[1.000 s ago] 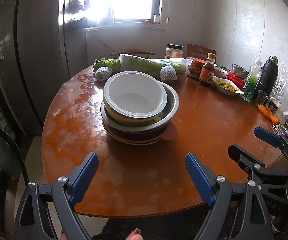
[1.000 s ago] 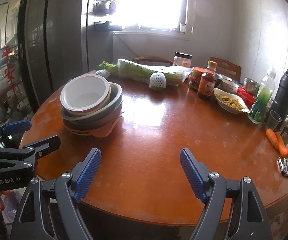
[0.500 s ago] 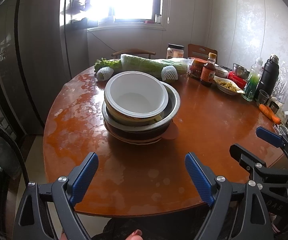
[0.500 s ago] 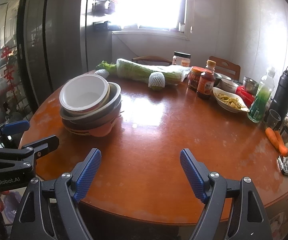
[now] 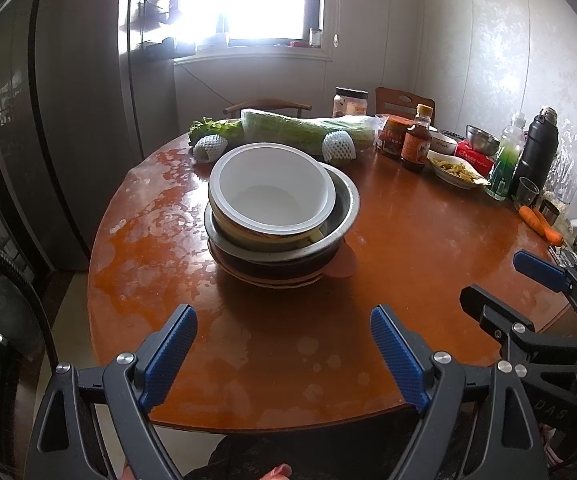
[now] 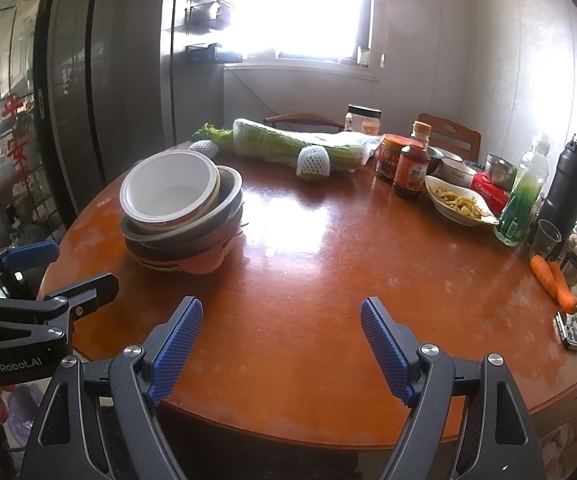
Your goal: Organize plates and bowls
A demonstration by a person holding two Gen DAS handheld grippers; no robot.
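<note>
The stack of bowls (image 5: 280,216) sits on the left half of the round desk (image 5: 408,260); only the white bowl (image 5: 270,188) on top shows its whole inside. Beneath it I see just rims: a metal bowl (image 5: 346,200), something dark under that, and a pinkish plate (image 5: 342,264) poking out at the bottom, so I cannot tell how many pieces are nested there. The window glare washes out the sill, and the far rim of the desk is hidden behind the long wrapped greens (image 5: 308,130). My left hand-held gripper (image 5: 284,344) hangs over the near edge with its jaws wide apart and nothing between them, well short of the stack. My right hand-held gripper (image 6: 282,336) is likewise spread and empty over the near edge, to the right of the stack. Bare desk lies between both and the bowls, and a broad clear stretch fills the middle. The right side is crowded along the wall: sauce bottle (image 6: 410,170), dish of food (image 6: 458,202), green bottle (image 6: 522,200), black flask (image 6: 568,188), carrots (image 6: 554,282) near the edge. A tall dark cabinet (image 6: 88,80) stands just beyond the desk's left side.
</note>
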